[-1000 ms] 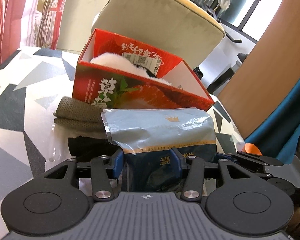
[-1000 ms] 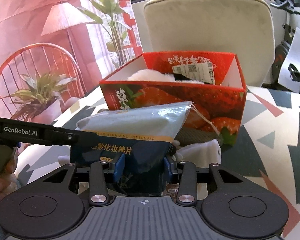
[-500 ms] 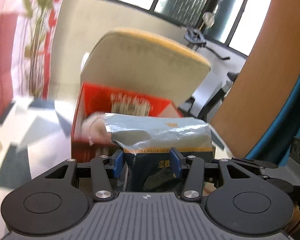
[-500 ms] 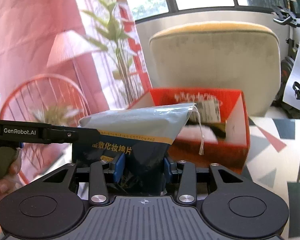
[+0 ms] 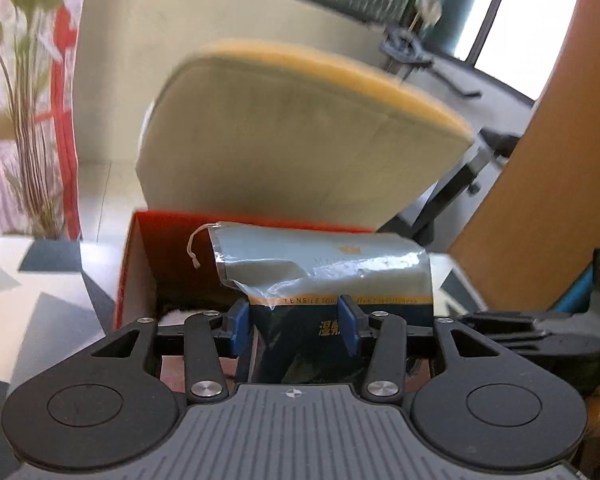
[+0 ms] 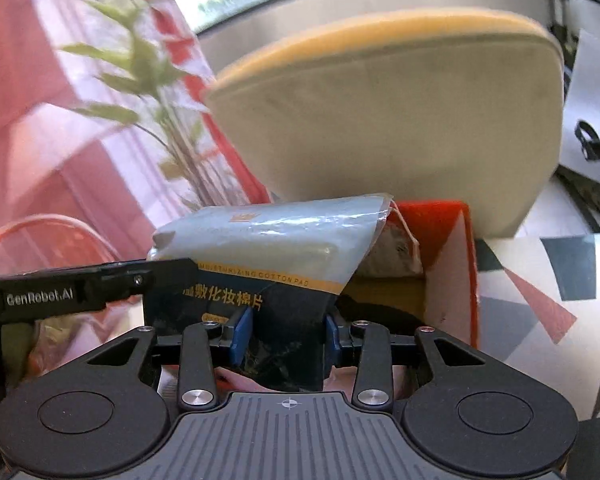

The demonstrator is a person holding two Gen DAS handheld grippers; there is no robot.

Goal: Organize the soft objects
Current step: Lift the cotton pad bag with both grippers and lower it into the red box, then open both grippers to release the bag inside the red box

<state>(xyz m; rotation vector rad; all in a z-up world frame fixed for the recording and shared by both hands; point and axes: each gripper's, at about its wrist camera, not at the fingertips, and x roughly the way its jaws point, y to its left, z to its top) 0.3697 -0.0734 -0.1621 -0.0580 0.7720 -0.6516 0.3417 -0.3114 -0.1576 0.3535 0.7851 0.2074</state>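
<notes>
A blue and silver cotton pad bag [image 5: 324,268] hangs over the open red strawberry box [image 5: 140,264], held from both sides. My left gripper [image 5: 294,328] presses its blue pads on the bag's dark lower part, and the jaws are closing. My right gripper [image 6: 287,338] grips the same bag [image 6: 268,240] from the other side, its jaws closing too. The red box [image 6: 452,280] lies just beyond and below the bag. Something white and fluffy [image 5: 176,316] shows inside the box. The left gripper's black arm [image 6: 80,296] crosses the right wrist view.
A beige chair back [image 5: 300,140] with a yellow top edge stands right behind the box. The table [image 6: 560,280] has a grey, white and pink triangle pattern. A tall plant [image 6: 140,80] and red curtain are at the left, a brown panel [image 5: 540,200] at the right.
Both grippers have risen and moved forward with the bag, from the table in front of the box to over its opening. The cloths beside the box have left the view.
</notes>
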